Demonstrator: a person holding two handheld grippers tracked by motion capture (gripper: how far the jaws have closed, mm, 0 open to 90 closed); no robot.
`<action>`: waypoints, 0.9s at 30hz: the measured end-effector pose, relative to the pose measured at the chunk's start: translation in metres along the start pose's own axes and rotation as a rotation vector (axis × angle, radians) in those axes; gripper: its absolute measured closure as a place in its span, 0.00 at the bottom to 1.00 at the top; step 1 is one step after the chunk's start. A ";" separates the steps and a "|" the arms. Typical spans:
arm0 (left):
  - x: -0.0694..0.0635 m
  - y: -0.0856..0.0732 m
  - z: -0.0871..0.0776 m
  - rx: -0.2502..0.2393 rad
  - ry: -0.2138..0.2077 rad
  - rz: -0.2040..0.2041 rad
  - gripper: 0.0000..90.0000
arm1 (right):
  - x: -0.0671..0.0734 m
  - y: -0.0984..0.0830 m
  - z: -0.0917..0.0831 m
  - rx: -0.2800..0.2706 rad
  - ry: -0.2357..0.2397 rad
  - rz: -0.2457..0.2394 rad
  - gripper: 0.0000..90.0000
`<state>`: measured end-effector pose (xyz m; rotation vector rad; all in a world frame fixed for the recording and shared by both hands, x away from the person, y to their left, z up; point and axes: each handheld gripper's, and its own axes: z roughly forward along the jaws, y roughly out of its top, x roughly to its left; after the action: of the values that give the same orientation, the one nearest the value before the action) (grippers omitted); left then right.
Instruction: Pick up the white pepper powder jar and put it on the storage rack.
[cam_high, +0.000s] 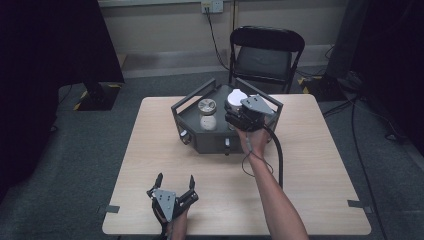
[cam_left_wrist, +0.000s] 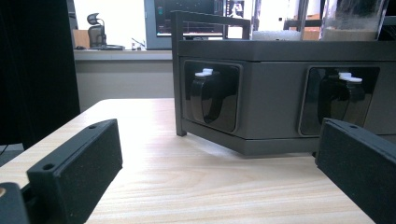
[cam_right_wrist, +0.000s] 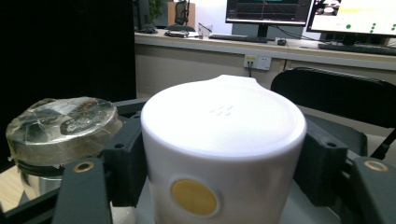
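Item: white container. Squat, cylindrical, with a smooth, slightly domed top bearing a small lip at its far edge, three faint raised dashes at the centre, and a round yellow spot on the near wall. It stands in the right part of the dark tray, at the far middle of the table.

Nearest, at the table's near left edge: left gripper, resting low over the wood, tongs spread wide apart with nothing between them, pointing toward the tray. In the left gripper view its black pads flank bare tabletop.

Mid-table: a person's right forearm reaches in from the near edge, a black cable trailing beside it.

Far: right gripper, set over the tray's right part. Its tongs straddle the white container, one pad on each side, close against its walls; whether they press on it or stand just off it cannot be told.

Tray: dark grey, angular, with raised rail handles and two recessed latches with white tips on the near faces.

Just left of the white container, in the same tray: a glass jar with a taped, foil-like lid, near the right gripper's left pad.

Beyond the table: a black folding chair.
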<state>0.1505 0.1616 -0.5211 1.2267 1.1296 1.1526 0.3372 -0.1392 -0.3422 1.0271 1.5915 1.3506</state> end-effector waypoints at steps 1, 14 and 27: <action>0.000 0.000 0.000 0.000 0.000 0.000 0.00 | 0.000 -0.001 0.000 -0.004 0.000 0.006 0.20; 0.000 0.000 0.000 0.000 0.000 0.000 0.00 | 0.001 -0.013 -0.002 -0.060 -0.022 0.020 0.00; 0.000 0.000 0.000 0.000 0.000 -0.001 0.00 | -0.007 -0.024 -0.012 -0.073 -0.005 0.056 0.00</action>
<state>0.1506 0.1615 -0.5210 1.2261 1.1303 1.1525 0.3269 -0.1527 -0.3637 1.0369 1.5081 1.4319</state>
